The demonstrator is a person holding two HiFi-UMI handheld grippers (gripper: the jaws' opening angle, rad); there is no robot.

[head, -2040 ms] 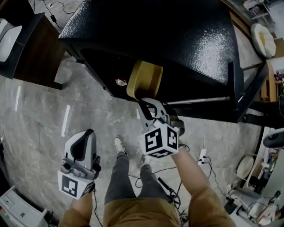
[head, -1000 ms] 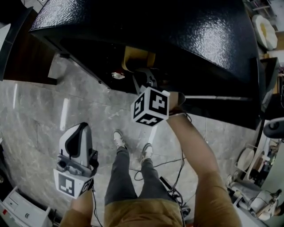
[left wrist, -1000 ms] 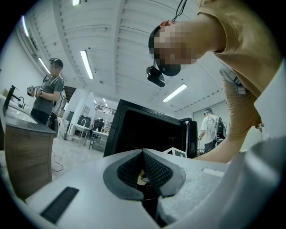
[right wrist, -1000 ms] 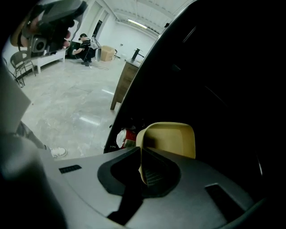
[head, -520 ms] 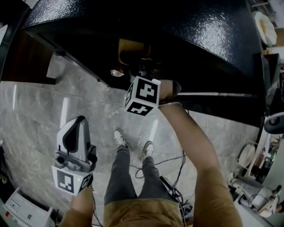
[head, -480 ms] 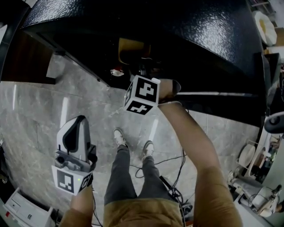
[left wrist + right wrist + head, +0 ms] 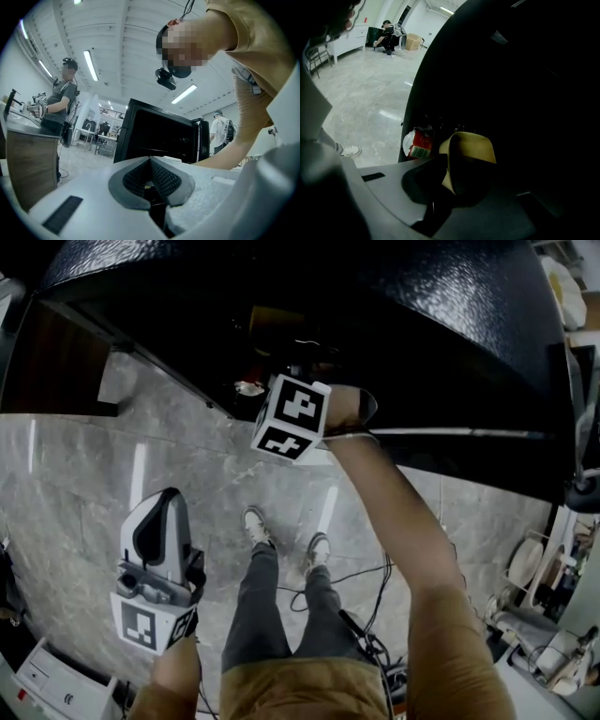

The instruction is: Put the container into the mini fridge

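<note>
The yellow container (image 7: 471,147) hangs inside the dark opening of the black mini fridge (image 7: 394,296). My right gripper (image 7: 446,165) is shut on its near rim. From the head view the right gripper's marker cube (image 7: 292,416) sits at the fridge mouth; the jaws and most of the container are lost in the dark. A red-and-white packet (image 7: 420,143) lies in the fridge just left of the container. My left gripper (image 7: 159,521) is held low at the left over the floor, shut with nothing in it. It points toward the mini fridge (image 7: 157,138).
The fridge door (image 7: 562,418) stands open at the right. Cables (image 7: 366,638) and the person's feet (image 7: 255,526) are on the grey floor. A dark wooden cabinet (image 7: 52,367) stands left of the fridge. A white box (image 7: 52,681) lies bottom left. Other people (image 7: 63,101) stand behind.
My right gripper has carried the yellow container from in front of the fridge deeper into its opening. The left gripper has stayed low at the left.
</note>
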